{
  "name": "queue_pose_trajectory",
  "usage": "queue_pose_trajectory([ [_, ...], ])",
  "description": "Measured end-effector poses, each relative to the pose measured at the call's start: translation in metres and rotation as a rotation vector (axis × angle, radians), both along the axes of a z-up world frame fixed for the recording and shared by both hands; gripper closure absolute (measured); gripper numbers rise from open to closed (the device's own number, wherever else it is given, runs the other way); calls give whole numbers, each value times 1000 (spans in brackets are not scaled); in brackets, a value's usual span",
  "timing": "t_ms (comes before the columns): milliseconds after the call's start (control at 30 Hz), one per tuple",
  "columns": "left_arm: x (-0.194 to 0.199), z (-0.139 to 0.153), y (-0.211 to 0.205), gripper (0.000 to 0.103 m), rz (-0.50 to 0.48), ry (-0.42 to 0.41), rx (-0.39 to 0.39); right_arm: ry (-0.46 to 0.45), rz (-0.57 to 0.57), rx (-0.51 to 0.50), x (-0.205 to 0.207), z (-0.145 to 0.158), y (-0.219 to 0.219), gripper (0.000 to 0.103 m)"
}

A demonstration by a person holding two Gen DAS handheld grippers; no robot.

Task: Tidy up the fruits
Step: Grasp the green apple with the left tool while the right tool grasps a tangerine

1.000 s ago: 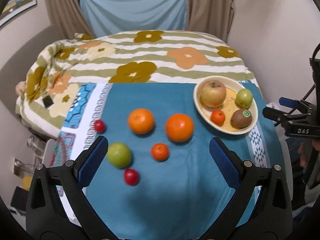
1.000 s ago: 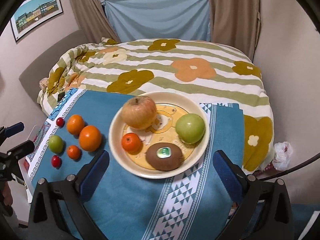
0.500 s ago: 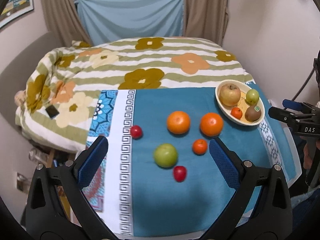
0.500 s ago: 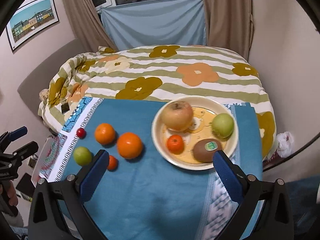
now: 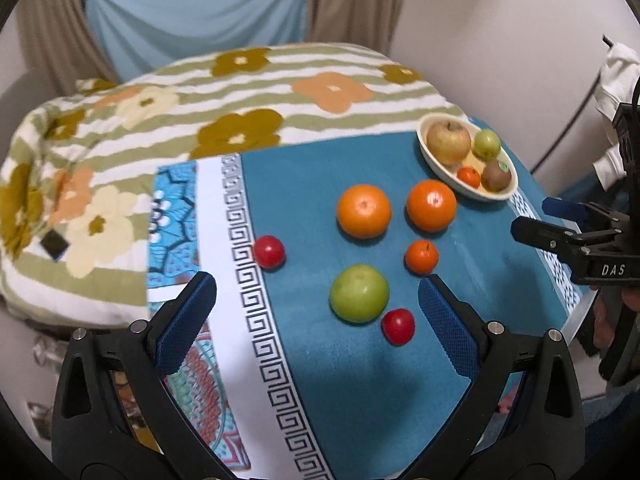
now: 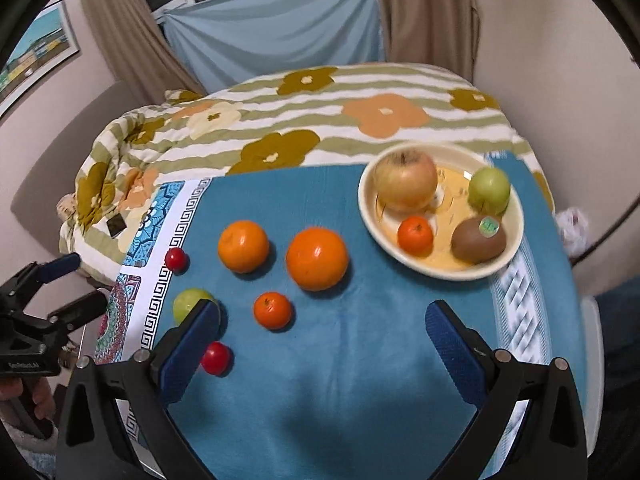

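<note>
On the teal cloth (image 5: 316,200) lie two large oranges (image 5: 363,211) (image 5: 431,205), a small mandarin (image 5: 421,256), a green apple (image 5: 359,293) and two small red fruits (image 5: 268,251) (image 5: 397,325). A cream bowl (image 6: 508,254) at the far right holds a big apple (image 6: 405,185), a green fruit (image 6: 489,191), a mandarin (image 6: 415,237) and a kiwi (image 6: 478,239). My left gripper (image 5: 316,324) hangs open above the table's near left side. My right gripper (image 6: 322,346) is open too, over the cloth in front of the bowl. Neither holds anything.
A floral striped duvet (image 5: 240,92) covers the bed behind the table. A patterned white and blue border (image 5: 224,216) runs down the cloth's left side. Walls and curtains (image 6: 428,12) close in at the right and back. A hand (image 6: 40,396) grips the left tool's handle.
Both grippers have pulled back from the table and swung left, so more of the cloth and the loose fruit shows. No fruit has moved. Both stay open.
</note>
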State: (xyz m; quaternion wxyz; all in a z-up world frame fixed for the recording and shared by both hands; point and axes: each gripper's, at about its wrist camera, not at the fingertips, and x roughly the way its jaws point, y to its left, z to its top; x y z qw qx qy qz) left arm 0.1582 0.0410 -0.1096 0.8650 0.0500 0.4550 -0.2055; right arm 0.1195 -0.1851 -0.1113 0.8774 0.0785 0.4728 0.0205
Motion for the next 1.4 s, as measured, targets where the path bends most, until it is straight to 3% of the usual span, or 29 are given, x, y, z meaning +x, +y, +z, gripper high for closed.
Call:
queue_pose_trajectory([
  [333,16,-55,-20,0,-155,77,-9,25,-91,-10,-2,-32,18,0],
  [533,22,-79,-33,8,-185,119,-28,32,-104,-8,0,-46,20,1],
  [667,25,-86,-38,13,-198,135,-34,41,-100,1,3,-51,23,8],
  [700,25,-88,-39,24,-202,139,-37,40,-96,1,4,-52,25,9],
  [733,25,-90,-41,28,-207,149,-35,41,-93,0,4,-53,26,9],
  [1033,28,-98,-44,44,-231,190,-63,57,-59,7,14,-61,36,24],
  [1400,28,-96,-32,44,-195,197,-46,87,-28,24,26,-67,46,30],
])
